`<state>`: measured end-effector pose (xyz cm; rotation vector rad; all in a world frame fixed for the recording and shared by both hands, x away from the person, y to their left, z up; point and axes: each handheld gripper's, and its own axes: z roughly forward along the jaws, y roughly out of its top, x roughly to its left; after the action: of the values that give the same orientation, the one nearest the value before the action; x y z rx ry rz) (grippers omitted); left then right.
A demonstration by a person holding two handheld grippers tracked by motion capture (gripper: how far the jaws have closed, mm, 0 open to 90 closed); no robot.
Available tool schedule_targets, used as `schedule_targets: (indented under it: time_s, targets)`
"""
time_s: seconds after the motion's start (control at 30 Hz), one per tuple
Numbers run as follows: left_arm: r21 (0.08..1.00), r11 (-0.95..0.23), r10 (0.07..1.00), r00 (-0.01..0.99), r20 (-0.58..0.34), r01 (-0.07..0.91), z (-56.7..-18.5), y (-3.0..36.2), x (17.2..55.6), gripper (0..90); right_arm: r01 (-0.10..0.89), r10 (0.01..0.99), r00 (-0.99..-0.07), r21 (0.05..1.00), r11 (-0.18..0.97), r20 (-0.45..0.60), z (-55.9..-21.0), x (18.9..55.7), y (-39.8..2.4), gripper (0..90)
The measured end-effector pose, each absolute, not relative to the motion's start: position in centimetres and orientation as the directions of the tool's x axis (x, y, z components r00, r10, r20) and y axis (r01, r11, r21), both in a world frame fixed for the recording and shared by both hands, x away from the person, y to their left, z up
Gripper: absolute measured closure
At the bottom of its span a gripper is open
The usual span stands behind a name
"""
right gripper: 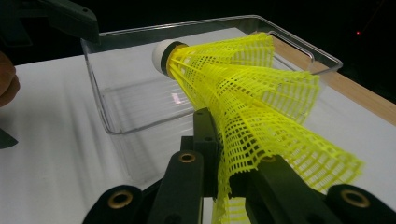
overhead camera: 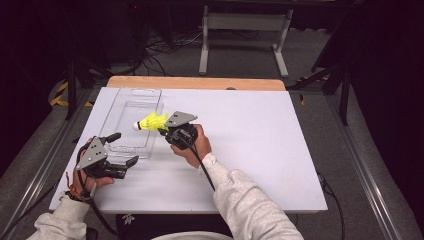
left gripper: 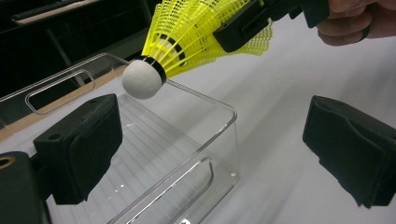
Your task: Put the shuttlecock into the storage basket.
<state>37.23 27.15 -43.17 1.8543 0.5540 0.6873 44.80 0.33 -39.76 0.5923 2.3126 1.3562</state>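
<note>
A yellow shuttlecock (overhead camera: 150,122) with a white cork tip hangs over the right rim of a clear plastic bin (overhead camera: 131,132). My right gripper (overhead camera: 164,131) is shut on its mesh skirt (right gripper: 261,121), which is crushed flat between the jaws. The cork (left gripper: 141,79) points toward the bin, just above its near corner. My left gripper (overhead camera: 126,148) stands open at the bin's near end, low over the table, with nothing between its pads (left gripper: 81,149). In the left gripper view the shuttlecock (left gripper: 196,32) floats above the bin wall (left gripper: 219,140).
The white table top (overhead camera: 250,140) stretches wide to the right of the hands. A wooden strip (overhead camera: 200,83) runs along the far edge. Beyond it stand a metal frame (overhead camera: 245,30) and cables on the floor.
</note>
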Motion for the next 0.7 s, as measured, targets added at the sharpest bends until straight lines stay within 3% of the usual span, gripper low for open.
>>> schedule_targets:
  time_s: [0.7]
  targets:
    - [0.941, -0.334, 0.661, 0.726, 0.191, 0.057, -43.1, 27.7, 36.7, 5.7, 0.123, 0.469, -0.873, 0.869, 0.479, -0.135, -39.2, 45.1, 3.8, 87.2]
